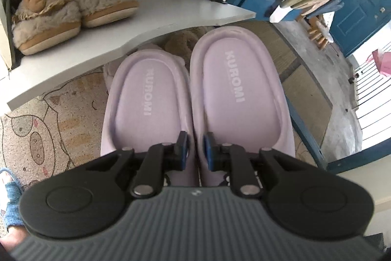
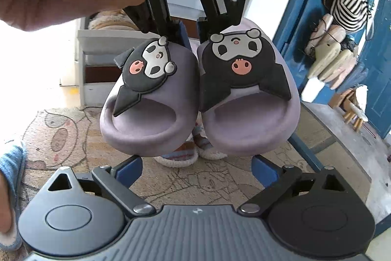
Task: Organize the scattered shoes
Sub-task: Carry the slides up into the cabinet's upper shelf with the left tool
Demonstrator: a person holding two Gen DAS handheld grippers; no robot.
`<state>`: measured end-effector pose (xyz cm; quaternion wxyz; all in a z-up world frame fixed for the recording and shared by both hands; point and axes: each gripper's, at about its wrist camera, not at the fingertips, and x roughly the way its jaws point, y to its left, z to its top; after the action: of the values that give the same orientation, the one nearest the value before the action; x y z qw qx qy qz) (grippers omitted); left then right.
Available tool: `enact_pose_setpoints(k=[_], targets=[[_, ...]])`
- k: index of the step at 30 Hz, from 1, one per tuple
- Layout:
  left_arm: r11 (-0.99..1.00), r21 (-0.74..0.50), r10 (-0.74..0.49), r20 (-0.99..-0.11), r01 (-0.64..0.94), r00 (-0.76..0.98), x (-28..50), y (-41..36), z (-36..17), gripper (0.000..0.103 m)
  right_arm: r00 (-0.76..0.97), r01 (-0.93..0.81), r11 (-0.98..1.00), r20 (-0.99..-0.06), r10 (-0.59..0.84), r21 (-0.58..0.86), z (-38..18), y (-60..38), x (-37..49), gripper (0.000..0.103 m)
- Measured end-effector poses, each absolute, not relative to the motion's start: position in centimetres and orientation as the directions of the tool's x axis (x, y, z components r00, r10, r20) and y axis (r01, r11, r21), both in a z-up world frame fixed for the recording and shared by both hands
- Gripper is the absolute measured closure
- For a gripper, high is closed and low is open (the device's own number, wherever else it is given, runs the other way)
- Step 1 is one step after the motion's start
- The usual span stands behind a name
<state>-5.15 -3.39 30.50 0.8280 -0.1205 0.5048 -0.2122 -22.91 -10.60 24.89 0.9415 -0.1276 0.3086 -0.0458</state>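
Lilac slippers [image 1: 195, 94]: two, "KUROMI" printed on each insole
Left claw [image 1: 195, 148]: pinched on both slippers' inner heel walls
Right claw [image 2: 196, 170]: wide apart, holding nothing
Furry slippers [image 1: 70, 9]: two, on shelf [image 1: 171, 14]

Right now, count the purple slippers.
2: both hang side by side, pinched together in the left gripper, one slipper left, the other right. None elsewhere visible.

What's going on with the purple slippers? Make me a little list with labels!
held: purple slippers, both pinched together at their inner heel walls
holder: left gripper, jaws shut on them
other gripper: right gripper, jaws open, holding nothing
slipper decoration: black cartoon faces
on the shelf: furry tan slippers on white shelf
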Motion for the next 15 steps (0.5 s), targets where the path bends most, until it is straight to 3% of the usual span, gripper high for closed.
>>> enact_pose_setpoints(k=[15], targets=[[0.851, -0.454, -0.526, -0.739, 0.265, 0.422, -6.3, -1.2, 33.6, 0.090, 0.811, 0.037, 0.947, -0.544, -0.216, -0.320, 27.2, -9.1, -23.9, 0.006]])
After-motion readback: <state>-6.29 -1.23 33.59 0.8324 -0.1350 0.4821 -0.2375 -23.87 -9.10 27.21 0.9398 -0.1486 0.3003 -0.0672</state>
